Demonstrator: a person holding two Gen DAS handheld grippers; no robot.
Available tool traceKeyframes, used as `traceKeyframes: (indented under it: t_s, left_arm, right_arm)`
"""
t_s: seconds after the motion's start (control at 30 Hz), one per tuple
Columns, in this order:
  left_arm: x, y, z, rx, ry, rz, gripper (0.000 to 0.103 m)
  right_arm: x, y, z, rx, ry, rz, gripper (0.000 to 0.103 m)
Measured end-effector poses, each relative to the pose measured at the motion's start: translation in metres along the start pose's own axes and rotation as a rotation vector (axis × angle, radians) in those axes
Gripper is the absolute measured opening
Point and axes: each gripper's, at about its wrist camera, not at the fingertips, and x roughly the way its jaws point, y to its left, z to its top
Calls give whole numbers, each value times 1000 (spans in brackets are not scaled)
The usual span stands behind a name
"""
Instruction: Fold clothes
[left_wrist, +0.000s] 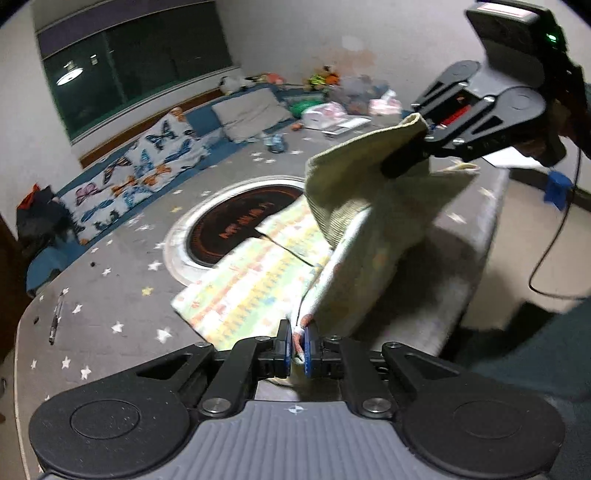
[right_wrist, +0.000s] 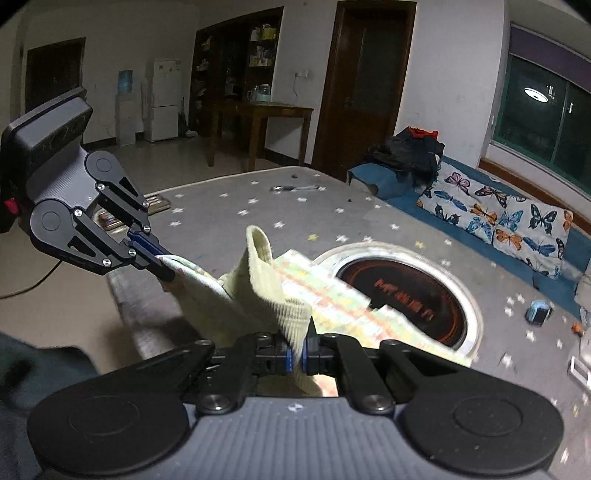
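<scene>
A small pale yellow garment (left_wrist: 369, 206) with a ribbed waistband and printed legs hangs between both grippers above the grey star-patterned table (left_wrist: 122, 295). My left gripper (left_wrist: 297, 345) is shut on one edge of the garment, close to the camera. My right gripper (left_wrist: 410, 155) is shut on the ribbed waistband at the upper right of the left wrist view. In the right wrist view the right gripper (right_wrist: 297, 354) pinches the ribbed band (right_wrist: 284, 295), and the left gripper (right_wrist: 162, 264) holds the other side. The printed legs (left_wrist: 251, 284) still trail on the table.
A round black inset with a white rim (left_wrist: 236, 229) lies in the table under the garment. A pen (left_wrist: 55, 317) rests near the table's left edge. A bench with a butterfly cushion (left_wrist: 147, 166), pillows and toys runs along the window. A cable (left_wrist: 554, 258) hangs at the right.
</scene>
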Motion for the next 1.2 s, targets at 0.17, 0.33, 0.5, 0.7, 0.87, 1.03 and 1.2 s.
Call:
traceKeyframes:
  t_s: [0.17,0.33,0.5,0.7,0.87,1.03,1.2]
  left_arm:
    - [39,50,19,-96,25,10,7]
    - [88,95,29,-208,80,28,7]
    - [134,124,20,-340,163,32,8]
    - [136,140,12,-428,162,15,11]
    - [138,137,16,-400,160,41,11]
    - [144,131,23,-362,173,81,11]
    - [146,134,27,-384,198,129,14]
  right_arm:
    - [37,-40,32,-16,20,-1,4]
    - [102,-81,53,-21,60,-12,4]
    - [176,-113,41,89,125,-30,5]
    - [203,-136,6,258,122,-82,15]
    - [164,-150,-20,338,98,-154,25]
    - [133,-160,-53,413,127,-243,25]
    - [130,-164,-69,464,131,-249,25]
